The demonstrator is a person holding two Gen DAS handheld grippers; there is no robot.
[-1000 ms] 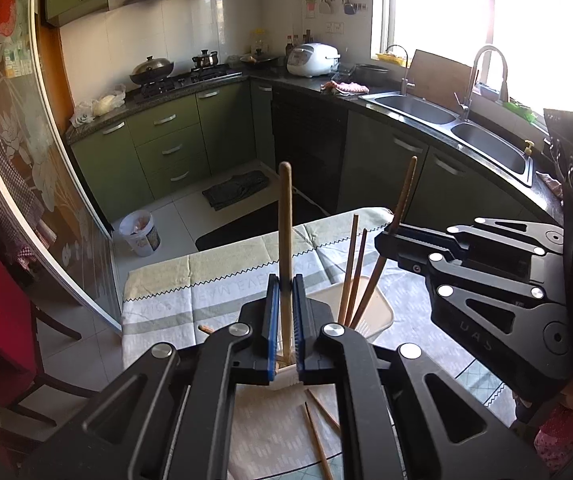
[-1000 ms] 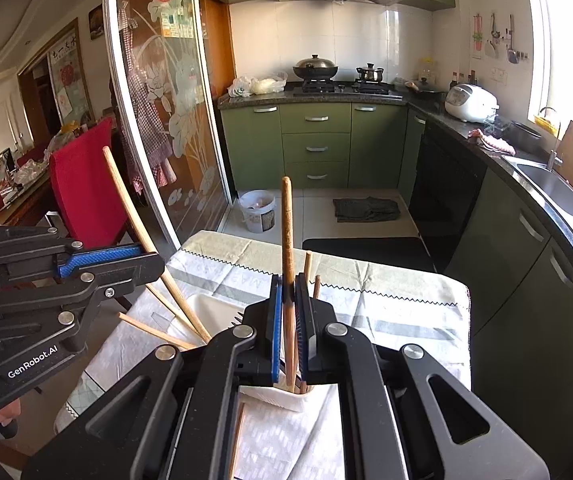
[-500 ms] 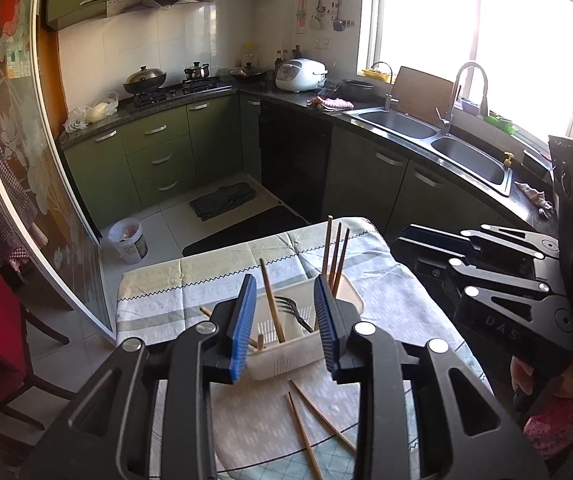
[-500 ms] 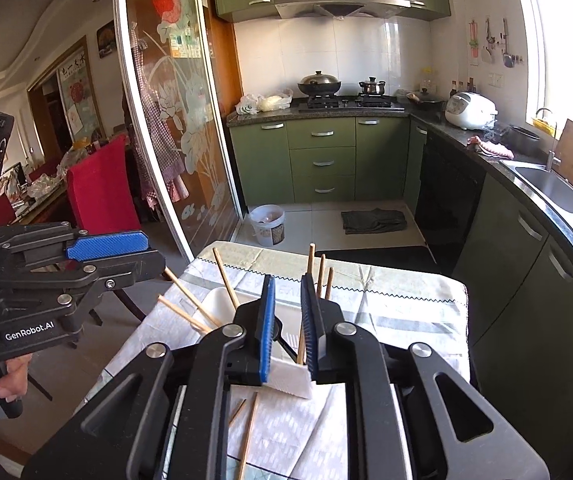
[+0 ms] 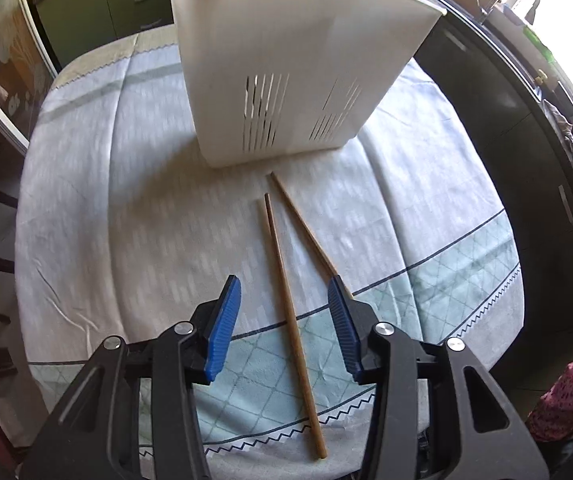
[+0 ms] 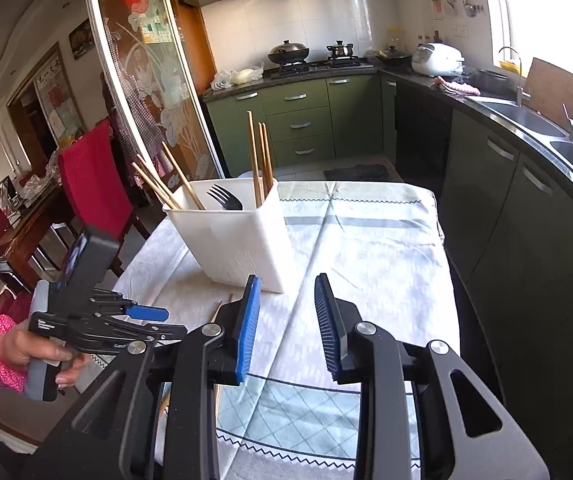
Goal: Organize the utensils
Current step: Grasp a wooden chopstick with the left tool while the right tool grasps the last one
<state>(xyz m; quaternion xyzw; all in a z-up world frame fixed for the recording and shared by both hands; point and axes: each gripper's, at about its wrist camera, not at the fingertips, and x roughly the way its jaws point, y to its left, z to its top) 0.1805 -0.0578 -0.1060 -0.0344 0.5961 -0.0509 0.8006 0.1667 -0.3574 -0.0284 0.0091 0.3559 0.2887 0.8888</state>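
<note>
Left wrist view: the left claw (image 5: 284,300) points steeply down at a worktop (image 5: 86,208) under a pale cloth. Its blue pads stand apart and have just been opening; nothing is gripped. Two wooden chopsticks lie flat on the cloth. The nearer chopstick (image 5: 292,320) runs between the open pads without touching them, its long axis going from the near edge away toward the far side, roughly in line with the claw's reach. The second chopstick (image 5: 306,232) angles off to the right, its near end hidden behind the right pad. Beyond their far tips stands a white slotted utensil holder (image 5: 286,60), close to them.

Right wrist view: the right claw (image 6: 288,320) hangs over bare cloth with its pads apart, also just opened, holding nothing. The holder sits far and left of it, with upright chopsticks (image 6: 260,160) at its right end, a dark fork (image 6: 226,198) in the middle and more chopsticks (image 6: 166,184) leaning left. A hand in a pink sleeve (image 6: 42,354) holds the left claw low at the left.

Judging by this, the left claw is much the nearer and already straddles the chopstick; lowering and closing across its length looks like the coming move.
</note>
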